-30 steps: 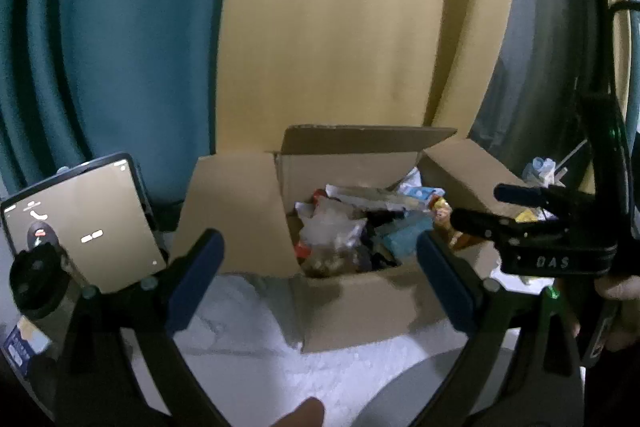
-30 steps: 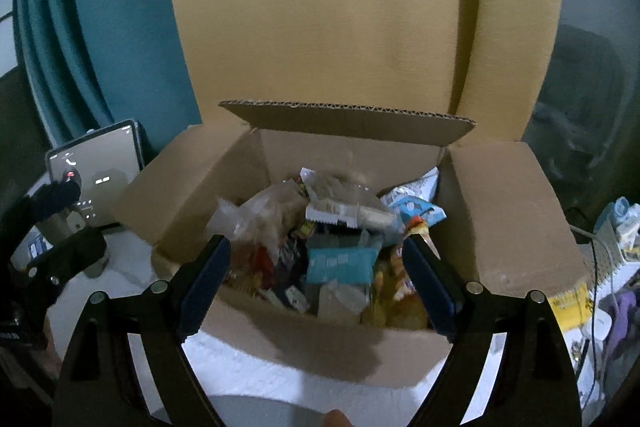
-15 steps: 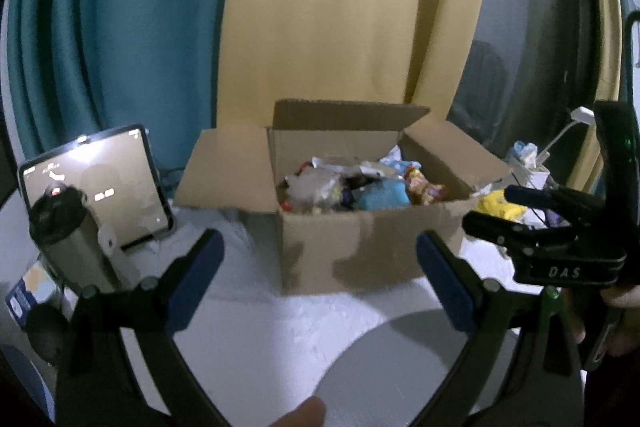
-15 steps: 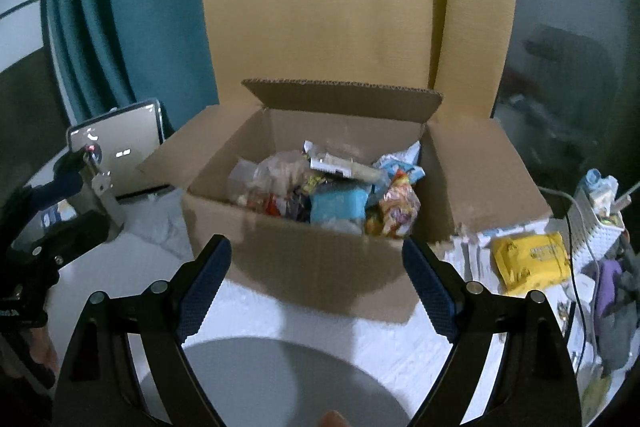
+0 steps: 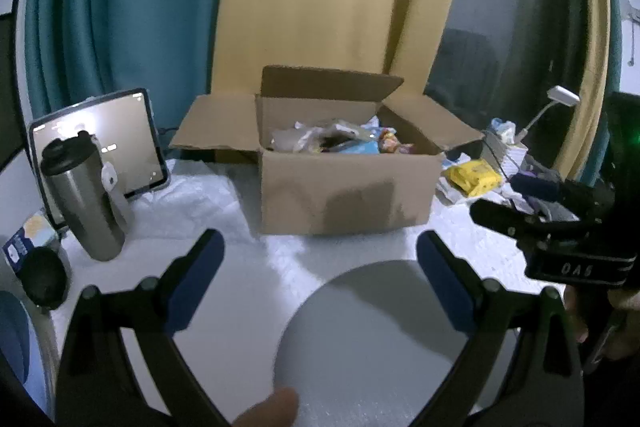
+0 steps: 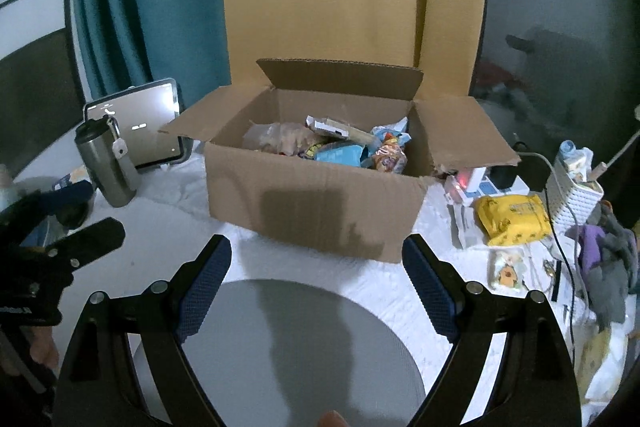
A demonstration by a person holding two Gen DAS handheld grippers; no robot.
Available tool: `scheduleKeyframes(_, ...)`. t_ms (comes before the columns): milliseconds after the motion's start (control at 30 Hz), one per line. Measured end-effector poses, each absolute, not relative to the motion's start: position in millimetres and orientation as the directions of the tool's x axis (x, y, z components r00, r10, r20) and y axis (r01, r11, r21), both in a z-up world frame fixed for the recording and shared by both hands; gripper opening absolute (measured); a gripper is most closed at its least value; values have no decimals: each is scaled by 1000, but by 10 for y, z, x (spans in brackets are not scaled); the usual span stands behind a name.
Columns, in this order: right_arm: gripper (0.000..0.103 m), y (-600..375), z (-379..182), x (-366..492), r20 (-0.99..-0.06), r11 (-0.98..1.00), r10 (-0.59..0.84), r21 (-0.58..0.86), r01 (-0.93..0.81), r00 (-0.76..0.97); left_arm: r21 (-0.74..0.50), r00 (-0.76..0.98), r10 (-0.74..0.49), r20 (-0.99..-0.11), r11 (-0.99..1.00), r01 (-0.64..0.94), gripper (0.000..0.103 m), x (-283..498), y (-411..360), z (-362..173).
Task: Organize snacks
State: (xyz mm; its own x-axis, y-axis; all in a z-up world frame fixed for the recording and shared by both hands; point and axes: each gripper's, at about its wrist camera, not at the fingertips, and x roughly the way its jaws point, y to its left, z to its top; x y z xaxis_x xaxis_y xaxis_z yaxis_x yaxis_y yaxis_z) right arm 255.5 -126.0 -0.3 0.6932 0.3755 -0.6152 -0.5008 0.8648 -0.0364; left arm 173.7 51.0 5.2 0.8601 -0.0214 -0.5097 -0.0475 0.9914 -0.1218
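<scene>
**Snacks heaped in the open carton, both claws empty**

Snack packets [image 6: 340, 147] piled loose inside the cardboard box [image 6: 320, 203], flaps spread wide, packets reaching about to the rim: a blue pouch, an orange printed bag, a clear bag of something pale, a white flat pack on top. No order or rows visible among them, only a jumble. A round grey disc [image 6: 288, 347] lying bare just in front of the box, on the white padded table cover [image 5: 208, 203]; purpose unclear, perhaps a tray or mat for sorting. Nothing snack-like on it. Fits two stages equally: packets gathered into the box as the finished state, or packets waiting to be taken out and sorted. Not settled by these views.

Left gripper [image 5: 320, 279] spread wide, nothing between the blue pads, held in front of the box above the disc. Right gripper [image 6: 316, 279] likewise wide apart and holding nothing, also in front of the box.

Left of the box: a steel travel mug [image 5: 86, 199] and a lit tablet [image 6: 140, 123] propped behind it. Right of the box: a yellow wipes pack [image 6: 512, 219], a white slatted basket [image 6: 576, 199], cables and small clutter.

Hidden or unclear: box bottom and lower layers of packets; labels too blurred to read; far side of the box screened by the upright back flap; clutter at the right edge cut off by the fisheye rim.
</scene>
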Motion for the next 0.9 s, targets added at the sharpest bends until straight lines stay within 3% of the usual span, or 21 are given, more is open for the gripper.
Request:
scheduleKeyframes(333,89,-1470,272,2046,-536,879,373,-56,-473,757,-74,900,14,-435,996,-51,98,1356,360,287)
scheduleKeyframes(667,89,-1694,651,1538,-430,886,388,-69,-458,815,-126,931,-42,-362,992,-4,98,1042,187,589)
scheduleKeyframes(900,89,-1871,927,1218,-341,902,374,-85,-424,863,-73,955,-45,-293,997,25,98,817,11,840)
